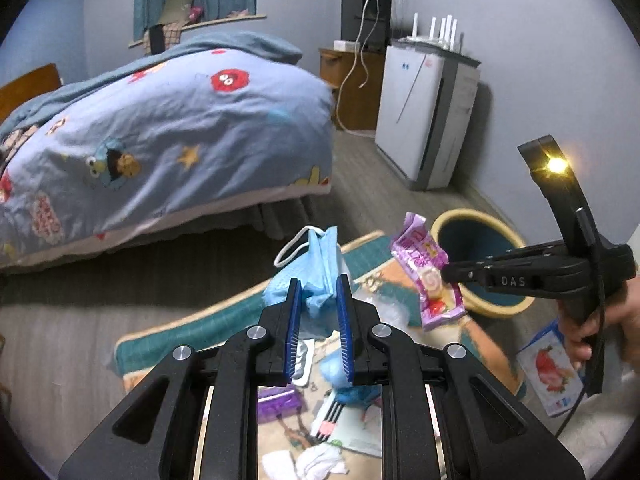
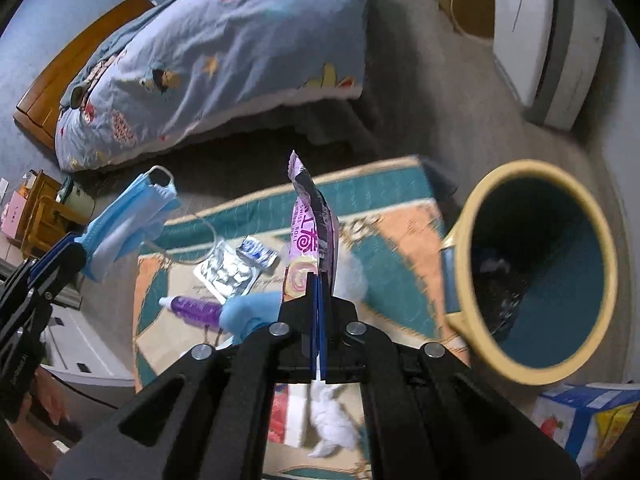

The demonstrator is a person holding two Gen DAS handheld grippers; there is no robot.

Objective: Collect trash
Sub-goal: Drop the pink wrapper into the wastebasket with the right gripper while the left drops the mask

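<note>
Left gripper [image 1: 318, 292] pinches a blue face mask [image 1: 320, 264]. Right gripper [image 2: 319, 280], marked "DAS", clamps a purple wrapper [image 2: 310, 220] reading "SWISS ROLL". The yellow-rimmed bin [image 2: 536, 272] sits at three o'clock of it.

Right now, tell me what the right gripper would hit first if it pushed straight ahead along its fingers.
Probably the teal and orange patterned rug. The right gripper, shut on the purple snack wrapper, points down at it, left of the yellow-rimmed blue bin. Depth is unclear.

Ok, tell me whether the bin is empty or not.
Not empty. The right wrist view looks into the bin; white scraps lie at its bottom.
</note>
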